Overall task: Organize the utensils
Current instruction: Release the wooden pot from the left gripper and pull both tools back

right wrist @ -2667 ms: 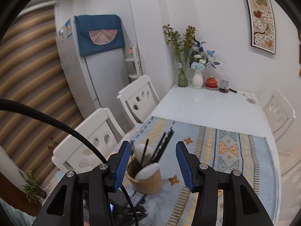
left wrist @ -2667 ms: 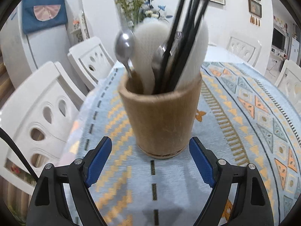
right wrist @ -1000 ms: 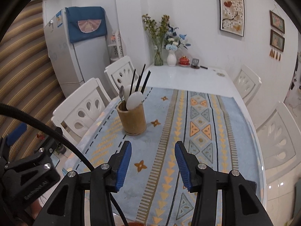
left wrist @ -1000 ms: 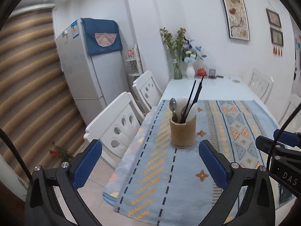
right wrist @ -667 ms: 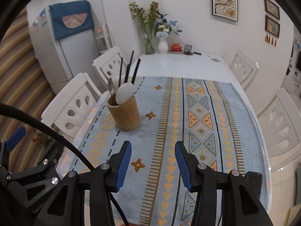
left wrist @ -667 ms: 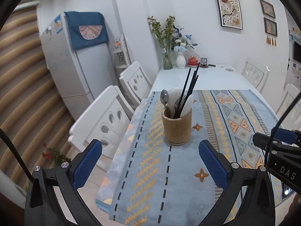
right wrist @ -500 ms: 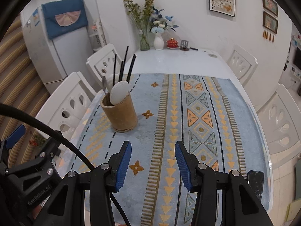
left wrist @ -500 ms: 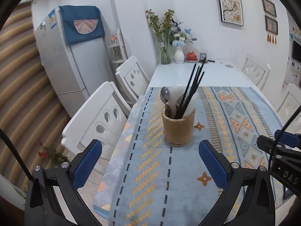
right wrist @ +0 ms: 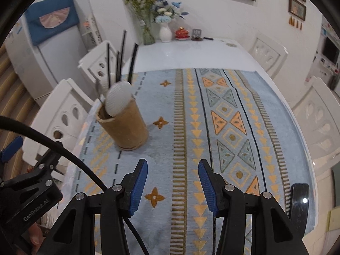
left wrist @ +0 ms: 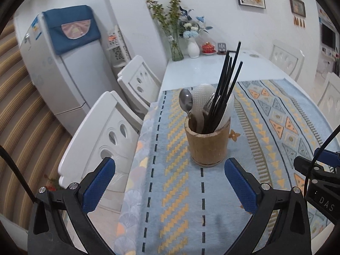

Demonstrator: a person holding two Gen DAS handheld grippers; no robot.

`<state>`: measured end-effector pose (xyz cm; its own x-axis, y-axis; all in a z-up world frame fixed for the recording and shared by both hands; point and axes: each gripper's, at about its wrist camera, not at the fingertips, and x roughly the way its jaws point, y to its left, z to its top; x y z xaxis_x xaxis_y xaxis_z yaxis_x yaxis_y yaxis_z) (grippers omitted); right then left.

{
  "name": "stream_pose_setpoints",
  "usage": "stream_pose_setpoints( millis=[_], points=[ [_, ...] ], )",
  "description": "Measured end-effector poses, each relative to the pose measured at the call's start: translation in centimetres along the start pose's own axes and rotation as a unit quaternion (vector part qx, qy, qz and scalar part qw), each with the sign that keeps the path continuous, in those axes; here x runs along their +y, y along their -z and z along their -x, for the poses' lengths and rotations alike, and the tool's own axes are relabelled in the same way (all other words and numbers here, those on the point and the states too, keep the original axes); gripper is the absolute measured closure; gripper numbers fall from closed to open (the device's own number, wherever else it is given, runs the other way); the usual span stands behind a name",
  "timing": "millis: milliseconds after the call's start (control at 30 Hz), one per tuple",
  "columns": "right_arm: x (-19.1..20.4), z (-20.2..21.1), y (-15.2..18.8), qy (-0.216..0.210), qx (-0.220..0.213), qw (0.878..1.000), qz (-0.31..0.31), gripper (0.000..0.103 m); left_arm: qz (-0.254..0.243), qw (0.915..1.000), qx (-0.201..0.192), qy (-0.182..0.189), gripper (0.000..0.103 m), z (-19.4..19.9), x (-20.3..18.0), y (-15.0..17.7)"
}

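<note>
A wooden cup [left wrist: 207, 142] stands upright on the bench's blue patterned cloth [left wrist: 170, 191], holding chopsticks [left wrist: 225, 91], a spoon [left wrist: 186, 102] and white paddles. The left tool [left wrist: 170, 187] and right tool [right wrist: 172, 188] both hang spread apart, empty, near it.

Ahead of you the cloth [right wrist: 187, 110] lies bare; only the holder [left wrist: 207, 142] and its chopsticks [left wrist: 227, 85] stand left.

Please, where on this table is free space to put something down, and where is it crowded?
Free: the patterned cloth to the right of the wooden holder, and the white tabletop between the cloth's far edge and the vases. Crowded: the holder itself, full of chopsticks and spoons, and the far end.
</note>
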<state>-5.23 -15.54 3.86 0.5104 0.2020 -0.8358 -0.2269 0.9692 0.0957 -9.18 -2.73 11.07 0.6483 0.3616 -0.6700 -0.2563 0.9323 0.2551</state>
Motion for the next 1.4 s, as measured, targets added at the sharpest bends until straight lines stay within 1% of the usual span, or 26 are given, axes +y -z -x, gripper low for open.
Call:
stream_pose_setpoints(
  millis=[67,167,300,433,533,667,800,900,1100,1333,1400],
  points=[
    [0.1,-0.9,0.0,0.010,0.010,1.000,-0.002,0.055,-0.005,0.9999,0.007,0.008,0.000,-0.9,-0.2,-0.2],
    [0.2,-1.8,-0.2,0.019,0.014,1.000,-0.010,0.055,-0.014,0.9995,0.022,0.017,0.000,-2.4,-0.4,-0.2],
    [0.5,-3.6,-0.1,0.020,0.021,0.999,-0.024,0.055,-0.025,0.9989,0.037,0.017,0.000,-4.1,-0.1,0.6],
    [0.6,-4.5,0.6,0.027,0.031,0.998,-0.037,0.055,-0.024,0.9984,0.047,0.023,0.000,-5.3,0.5,1.1],
    [0.7,-4.7,0.8,0.034,0.034,0.998,-0.038,0.055,-0.023,0.9981,0.051,0.024,0.000,-5.7,0.4,1.2],
    [0.7,-4.8,0.6,0.038,0.039,0.998,-0.037,0.055,-0.034,0.9986,0.040,0.001,0.000,-5.7,0.0,1.3],
    [0.7,-4.8,0.4,0.049,0.032,0.998,-0.027,0.055,-0.029,0.9985,0.045,0.004,0.000,-5.8,-0.3,1.3],
    [0.3,-5.0,0.1,0.051,0.035,0.998,-0.014,0.055,-0.024,0.9985,0.049,-0.001,0.000,-5.8,-0.7,1.2],
    [-1.0,-5.2,-0.3,0.054,0.036,0.998,-0.006,0.055,-0.028,0.9983,0.051,0.006,0.000,-6.1,-2.1,1.4],
    [-2.4,-5.6,-0.6,0.054,0.040,0.998,-0.007,0.055,-0.011,0.9967,0.076,0.027,0.000,-7.4,-2.9,1.8],
    [-2.4,-5.9,-0.7,0.051,0.044,0.998,-0.006,0.055,-0.001,0.9969,0.074,0.027,0.000,-7.8,-2.8,2.1]
  ],
)
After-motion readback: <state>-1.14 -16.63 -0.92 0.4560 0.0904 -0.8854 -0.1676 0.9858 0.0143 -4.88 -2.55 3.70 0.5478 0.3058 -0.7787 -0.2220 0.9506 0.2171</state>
